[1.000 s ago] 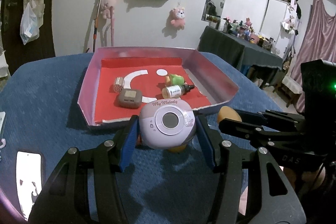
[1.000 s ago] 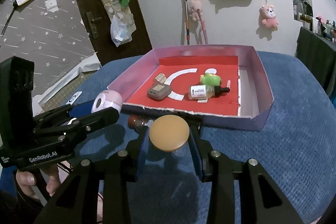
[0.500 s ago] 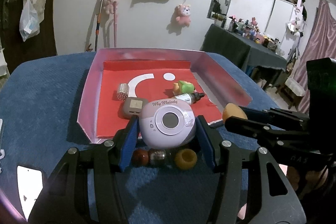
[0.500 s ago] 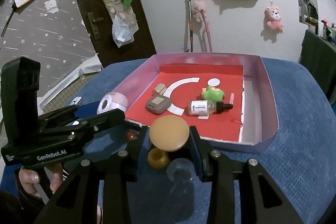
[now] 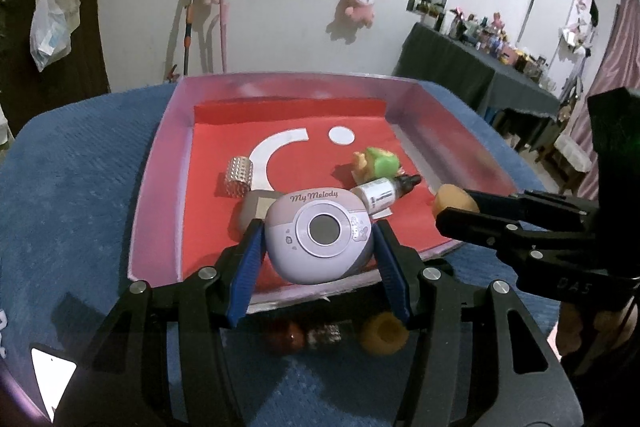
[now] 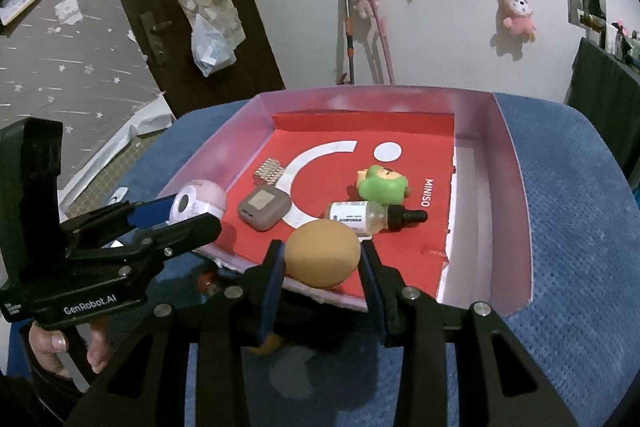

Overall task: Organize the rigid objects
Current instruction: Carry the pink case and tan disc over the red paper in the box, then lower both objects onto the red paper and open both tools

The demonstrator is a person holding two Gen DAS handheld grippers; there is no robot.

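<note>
My left gripper (image 5: pixel 318 247) is shut on a lilac round "My Melody" case (image 5: pixel 320 233), held over the near edge of the pink tray (image 5: pixel 160 163). My right gripper (image 6: pixel 322 259) is shut on a tan egg-shaped sponge (image 6: pixel 322 253), also above the tray's front rim (image 6: pixel 516 163). On the tray's red liner lie a dropper bottle (image 6: pixel 372 217), a green toy figure (image 6: pixel 384 185), a grey-brown square case (image 6: pixel 264 207) and a studded silver cylinder (image 5: pixel 239 175). In the left wrist view the right gripper shows at the right edge with the sponge (image 5: pixel 454 199).
Below the left gripper on the blue cloth (image 5: pixel 68 195) lie a dark red bead (image 5: pixel 286 337), a silver bead (image 5: pixel 326 333) and a yellow ring (image 5: pixel 382 337). A hand (image 6: pixel 60 347) holds the left gripper's handle. A dark table (image 5: pixel 472 75) with clutter stands far right.
Both grippers have moved forward toward the tray with their objects still held; they now hang over its near rim. The beads on the cloth have come into view under the left gripper.
</note>
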